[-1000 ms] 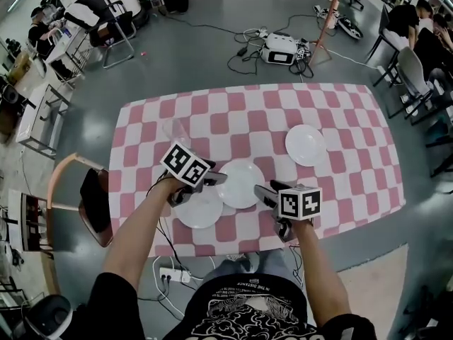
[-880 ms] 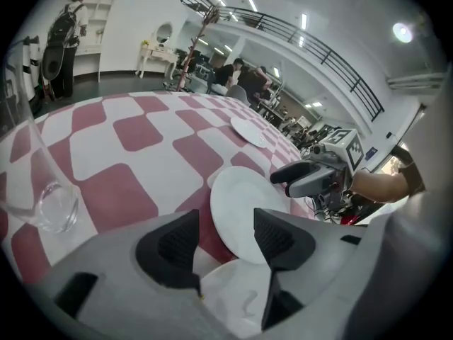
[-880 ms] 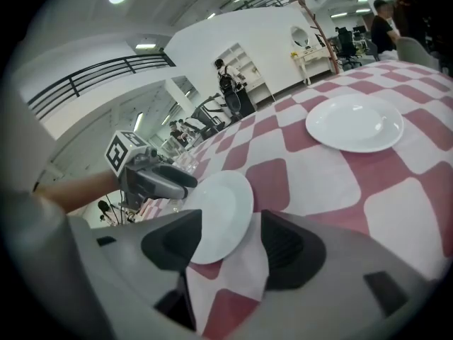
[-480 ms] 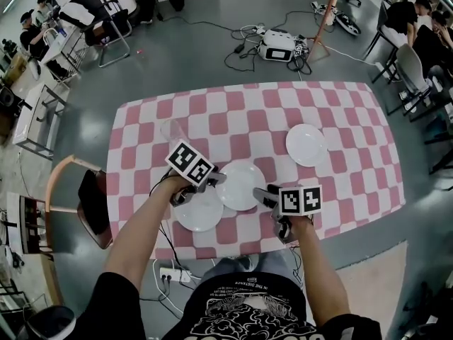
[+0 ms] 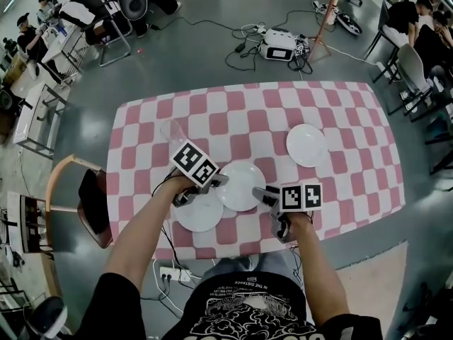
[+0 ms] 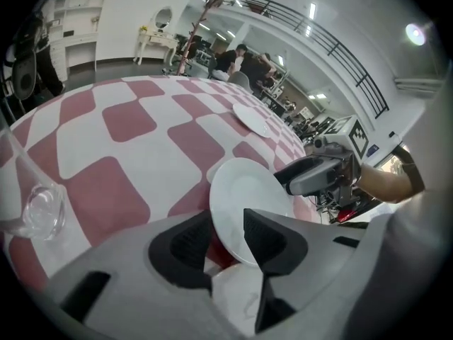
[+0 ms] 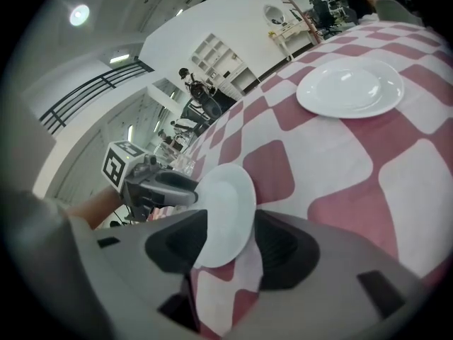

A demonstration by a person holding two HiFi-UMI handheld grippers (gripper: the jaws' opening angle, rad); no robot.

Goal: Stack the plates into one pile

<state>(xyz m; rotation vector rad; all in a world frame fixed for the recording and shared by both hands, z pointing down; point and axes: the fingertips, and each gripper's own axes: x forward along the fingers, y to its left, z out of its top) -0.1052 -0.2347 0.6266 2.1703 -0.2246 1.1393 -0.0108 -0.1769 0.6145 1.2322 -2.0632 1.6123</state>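
Observation:
Three white plates lie on the pink-and-white checked table (image 5: 340, 105). The middle plate (image 5: 241, 185) has both grippers at its rim. My left gripper (image 5: 218, 181) reaches it from the left, and its jaws are closing with the plate's rim (image 6: 248, 197) between them. My right gripper (image 5: 260, 193) comes from the right; its jaws are also closing around the opposite rim (image 7: 228, 202), with a gap still showing beside one pad. A second plate (image 5: 199, 211) lies near the front edge, just under the left gripper. The third plate (image 5: 306, 144) sits apart at the far right.
A clear glass (image 5: 172, 129) stands left of the plates, close to my left gripper (image 6: 226, 225). A wooden chair (image 5: 78, 190) stands at the table's left side. A power strip (image 5: 173, 275) and cables lie on the floor by the front edge. People sit at desks around the room.
Both grippers have stayed at the middle plate while their jaws drew closer around its rim. The right gripper's marker cube has rolled a little.

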